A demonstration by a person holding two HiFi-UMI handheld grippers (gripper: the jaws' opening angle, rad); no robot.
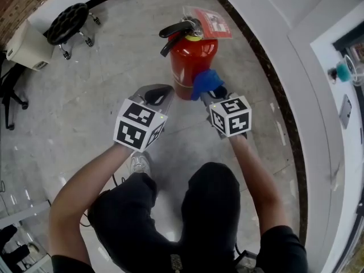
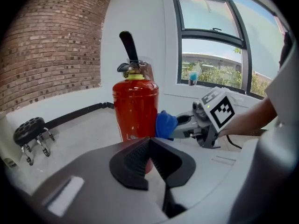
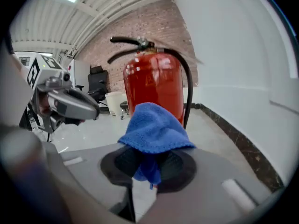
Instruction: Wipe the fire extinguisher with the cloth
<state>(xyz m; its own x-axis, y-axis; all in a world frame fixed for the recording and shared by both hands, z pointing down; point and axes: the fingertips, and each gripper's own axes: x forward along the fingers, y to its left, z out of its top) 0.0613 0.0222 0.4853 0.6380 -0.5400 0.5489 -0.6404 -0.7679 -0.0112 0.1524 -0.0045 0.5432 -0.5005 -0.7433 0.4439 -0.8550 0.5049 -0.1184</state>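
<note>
Extinguisher (image 1: 192,58), red, upright on floor (image 1: 114,67) near the wall. Right hand-held gripper (image 3: 148,164) pinches blue cloth (image 3: 156,125) against its lower side. Left hand-held gripper (image 2: 150,149), jaws pressed together, empty, hangs just beside it.

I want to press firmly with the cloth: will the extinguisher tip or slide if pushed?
Likely heavy for its size: the extinguisher is a metal-looking cylinder, so light wiping probably won't shift it. It stands tall on a narrow base, so a push near the top could tip it. The floor looks glossy; a low shove may slide it.
</note>
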